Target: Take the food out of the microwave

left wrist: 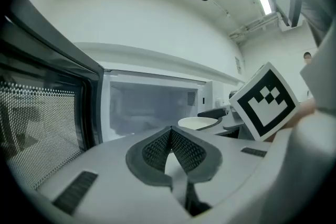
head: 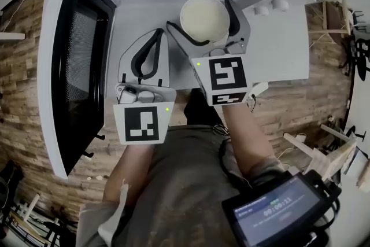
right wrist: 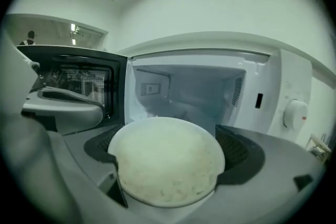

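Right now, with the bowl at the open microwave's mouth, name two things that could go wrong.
1. The right gripper alone holds the bowl by its sides; a tilt could spill the food.
2. The left gripper is shut and empty near the open door, so a sideways swing might knock it.

The food (head: 205, 20) is a round white bowl filled with a pale, creamy mass. It is held level at the upper centre of the head view, between the two jaws of the right claw (head: 202, 13), just in front of the microwave (head: 289, 37). The microwave is white and fills the top of the frame. Its dark-windowed door (head: 75, 61) stands wide open at the left.
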